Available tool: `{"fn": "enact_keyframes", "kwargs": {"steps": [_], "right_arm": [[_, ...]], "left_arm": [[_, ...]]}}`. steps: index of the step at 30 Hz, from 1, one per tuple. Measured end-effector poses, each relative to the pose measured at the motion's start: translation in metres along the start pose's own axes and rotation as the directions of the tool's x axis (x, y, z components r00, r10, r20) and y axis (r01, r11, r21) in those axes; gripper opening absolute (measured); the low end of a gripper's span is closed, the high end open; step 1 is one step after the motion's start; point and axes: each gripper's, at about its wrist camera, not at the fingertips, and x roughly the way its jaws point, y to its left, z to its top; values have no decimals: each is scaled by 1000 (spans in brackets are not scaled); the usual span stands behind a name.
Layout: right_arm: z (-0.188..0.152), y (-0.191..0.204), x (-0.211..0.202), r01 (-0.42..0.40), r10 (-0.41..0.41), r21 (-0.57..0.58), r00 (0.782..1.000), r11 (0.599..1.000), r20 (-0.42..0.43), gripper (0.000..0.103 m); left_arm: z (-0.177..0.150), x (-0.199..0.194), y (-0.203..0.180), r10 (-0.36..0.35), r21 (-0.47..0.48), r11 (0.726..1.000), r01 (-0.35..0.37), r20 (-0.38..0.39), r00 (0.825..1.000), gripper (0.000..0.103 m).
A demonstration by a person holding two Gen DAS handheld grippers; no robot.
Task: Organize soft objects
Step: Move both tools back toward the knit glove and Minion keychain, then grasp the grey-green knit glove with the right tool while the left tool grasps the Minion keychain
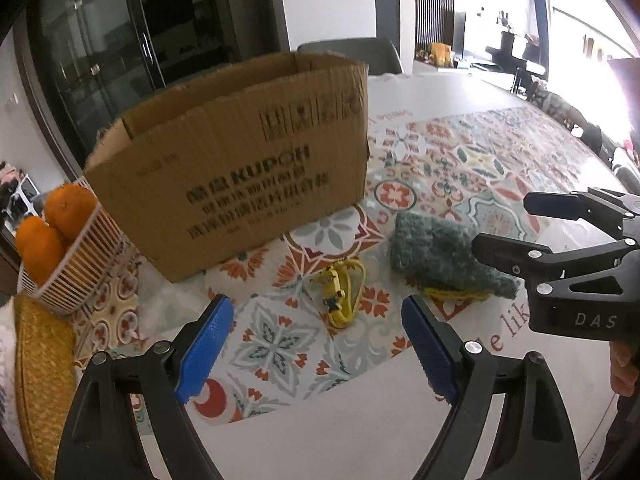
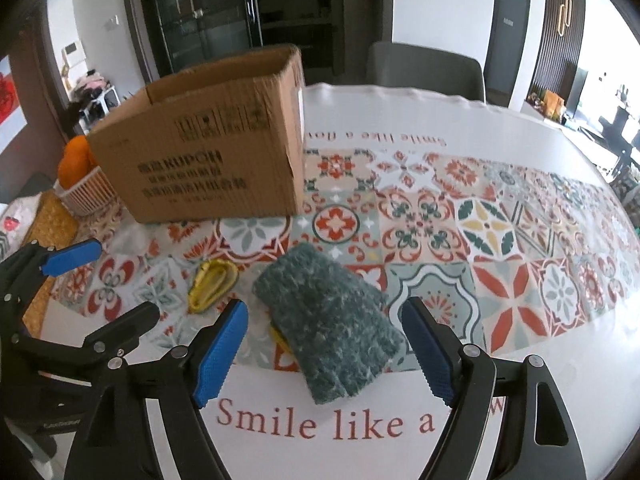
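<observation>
Both grippers hover with fingers spread and nothing between them: the left gripper faces a small yellow strap lying on the patterned surface, its printed figure too blurred to read, while the right gripper frames the teal knitted cloth lying flat just ahead of its pads. A second yellow piece pokes from under the cloth, mostly hidden. The open cardboard box stands behind them; its inside cannot be seen. A white basket of oranges sits partly hidden beside it
</observation>
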Motion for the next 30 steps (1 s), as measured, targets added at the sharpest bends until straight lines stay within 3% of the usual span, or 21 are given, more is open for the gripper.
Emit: {"fn": "enact_keyframes", "kwargs": {"steps": [17, 30], "right_arm": [[-8, -5, 55, 4, -9, -38, 990, 999, -142, 82], [-6, -7, 73, -33, 34, 8, 989, 999, -141, 82]], "left_arm": [[-2, 60, 0, -71, -14, 997, 70, -86, 994, 85], [0, 89, 5, -89, -66, 994, 81, -123, 988, 67]]}}
